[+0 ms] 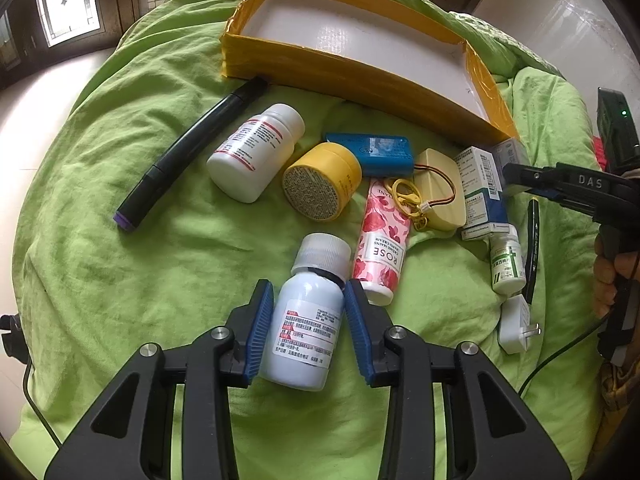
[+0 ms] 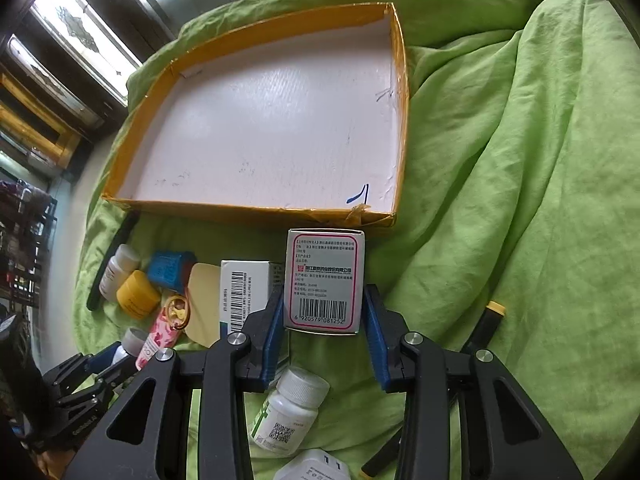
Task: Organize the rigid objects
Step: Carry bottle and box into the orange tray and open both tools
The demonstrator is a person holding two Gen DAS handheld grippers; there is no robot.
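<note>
Label print on bottle (image 1: 306, 312) and carton (image 2: 325, 280) too small to read. Right gripper (image 1: 516, 176) cut off at frame edge in left view, only fingers (image 1: 608, 276) of hand seen. Left gripper (image 1: 308, 320) angled steeply down, clamped on bottle lying on green sheet (image 1: 120, 280). Right gripper (image 2: 326, 336) likewise tilted, gripping carton just near of tray (image 2: 256, 208), far side.
</note>
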